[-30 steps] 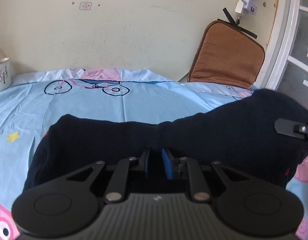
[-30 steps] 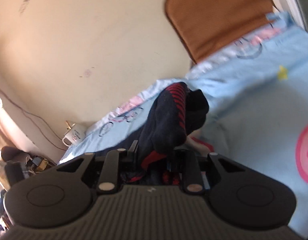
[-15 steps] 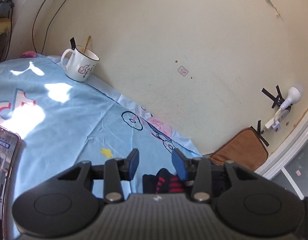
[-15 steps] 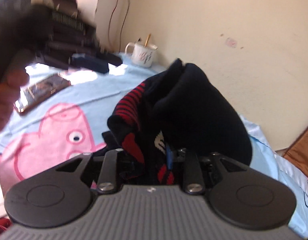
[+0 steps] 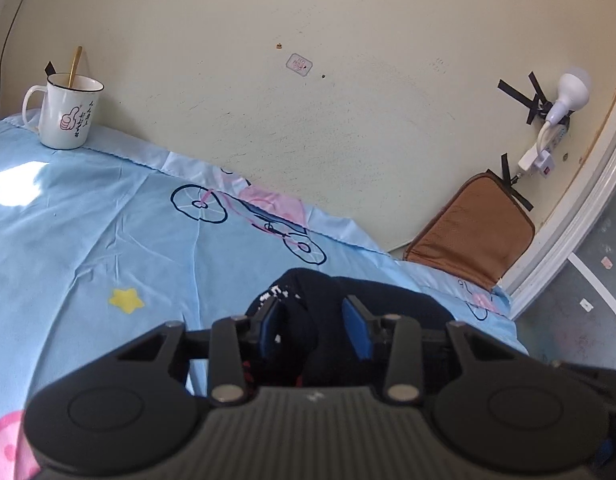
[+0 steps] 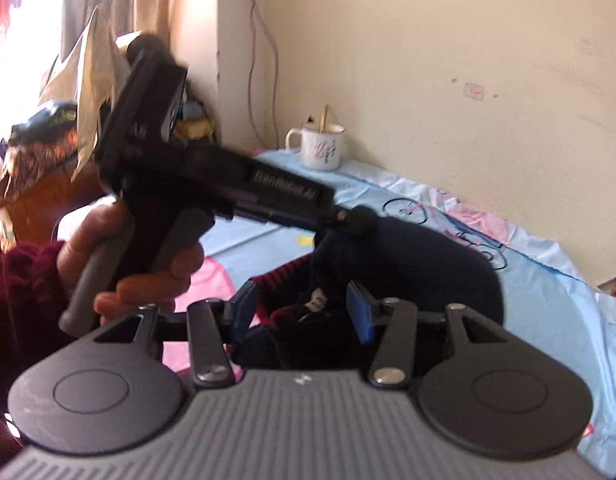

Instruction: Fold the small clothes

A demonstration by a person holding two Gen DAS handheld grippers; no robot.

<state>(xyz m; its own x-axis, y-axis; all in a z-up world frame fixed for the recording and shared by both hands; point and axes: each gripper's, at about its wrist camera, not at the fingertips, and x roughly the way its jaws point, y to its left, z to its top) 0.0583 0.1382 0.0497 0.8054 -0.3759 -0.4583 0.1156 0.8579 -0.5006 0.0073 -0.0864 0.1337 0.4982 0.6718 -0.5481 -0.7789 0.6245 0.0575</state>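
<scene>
The dark sock bundle (image 5: 347, 300) is lying bunched on the blue cartoon sheet (image 5: 108, 232), one heap of navy fabric with red-striped cuffs showing; how many socks are making it up is not clear. One white mug (image 5: 66, 114) is standing by the wall with a spoon in it, and one brown cushion (image 5: 473, 236) is leaning in the corner. The left gripper (image 5: 313, 326) is hovering low over the bundle, its jaws spread with fabric between them but not pinched. The right gripper (image 6: 304, 314) is also gaping, straddling the bundle. The person's left hand (image 6: 132, 264) is wrapping around the left handle, tilting it down toward the heap.
</scene>
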